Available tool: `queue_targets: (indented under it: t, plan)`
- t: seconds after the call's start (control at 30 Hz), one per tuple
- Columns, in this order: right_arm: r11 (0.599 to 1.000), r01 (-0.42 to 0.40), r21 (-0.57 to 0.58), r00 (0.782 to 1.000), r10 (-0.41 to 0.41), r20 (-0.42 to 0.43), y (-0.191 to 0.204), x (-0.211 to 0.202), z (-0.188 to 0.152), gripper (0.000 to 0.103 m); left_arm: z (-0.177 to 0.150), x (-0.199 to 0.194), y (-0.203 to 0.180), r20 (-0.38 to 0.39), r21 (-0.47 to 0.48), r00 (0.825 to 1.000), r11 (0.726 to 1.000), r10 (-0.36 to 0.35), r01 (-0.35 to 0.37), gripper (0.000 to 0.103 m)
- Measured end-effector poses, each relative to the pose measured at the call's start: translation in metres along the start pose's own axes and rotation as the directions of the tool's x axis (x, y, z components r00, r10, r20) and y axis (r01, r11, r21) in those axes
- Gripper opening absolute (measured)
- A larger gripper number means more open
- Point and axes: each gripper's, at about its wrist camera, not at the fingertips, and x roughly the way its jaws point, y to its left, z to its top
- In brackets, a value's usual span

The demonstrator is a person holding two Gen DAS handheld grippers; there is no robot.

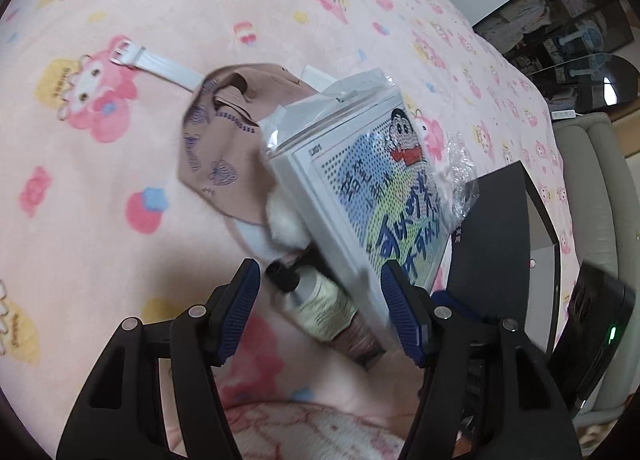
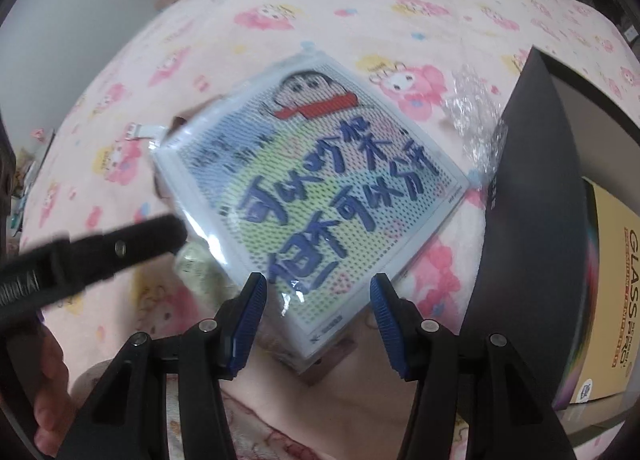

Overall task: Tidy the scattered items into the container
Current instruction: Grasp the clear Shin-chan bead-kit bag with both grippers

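The bedsheet (image 1: 120, 188) is showing pink with pink-and-yellow cartoon prints. The bagged bead-art board (image 2: 308, 196) is displaying blue lettering over dotted pastel green, blue, pink. The box (image 2: 532, 220) is looking black.

**Room around the bed**

Pink cartoon-print blanket (image 1: 280, 12) covers the whole bed surface. Beyond the bed's far right edge: dark glass-fronted cabinet (image 1: 560, 24). Right of the bed: pale grey padded furniture (image 1: 592, 188). Behind the bed's far left: plain pale wall (image 2: 92, 0). Lighting soft, even.
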Motion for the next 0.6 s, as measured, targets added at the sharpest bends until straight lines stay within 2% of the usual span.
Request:
queue_targets:
  t: [0.13, 0.2, 0.23, 0.27, 0.33, 0.47, 0.6]
  plan:
    - [1.000, 0.001, 0.009, 1.000, -0.001, 0.005, -0.003, 0.000, -0.001, 0.051, 0.013, 0.013, 0.001, -0.031, -0.034, 0.999, 0.999, -0.031, 0.029, 0.062]
    - [1.000, -0.001, 0.008, 1.000, 0.001, 0.004, -0.004, 0.000, -0.001, 0.051, 0.018, 0.018, 0.009, -0.040, -0.084, 0.998, 0.995, -0.049, 0.046, 0.045]
    - [1.000, 0.000, 0.005, 1.000, 0.000, 0.004, -0.004, -0.001, -0.002, 0.051, 0.019, 0.019, 0.013, -0.042, -0.108, 0.997, 0.992, -0.065, 0.060, 0.041]
    - [1.000, 0.001, -0.001, 1.000, -0.001, -0.001, -0.003, -0.001, -0.002, 0.051, 0.019, 0.017, 0.017, -0.037, -0.124, 0.995, 0.988, -0.096, 0.091, 0.033]
    - [1.000, -0.005, -0.013, 1.000, 0.005, -0.004, -0.001, -0.002, -0.004, 0.051, 0.016, 0.010, 0.017, -0.013, -0.122, 0.994, 0.987, -0.107, 0.104, 0.024]
    - [0.999, -0.016, -0.031, 1.000, 0.015, -0.008, 0.003, -0.003, -0.003, 0.051, 0.010, -0.010, 0.023, 0.040, -0.116, 0.994, 0.988, -0.097, 0.101, 0.022]
    - [0.998, -0.054, -0.019, 0.998, 0.054, -0.014, 0.005, -0.008, -0.004, 0.051, 0.005, -0.030, 0.057, 0.068, -0.179, 0.990, 0.975, -0.123, 0.133, 0.020]
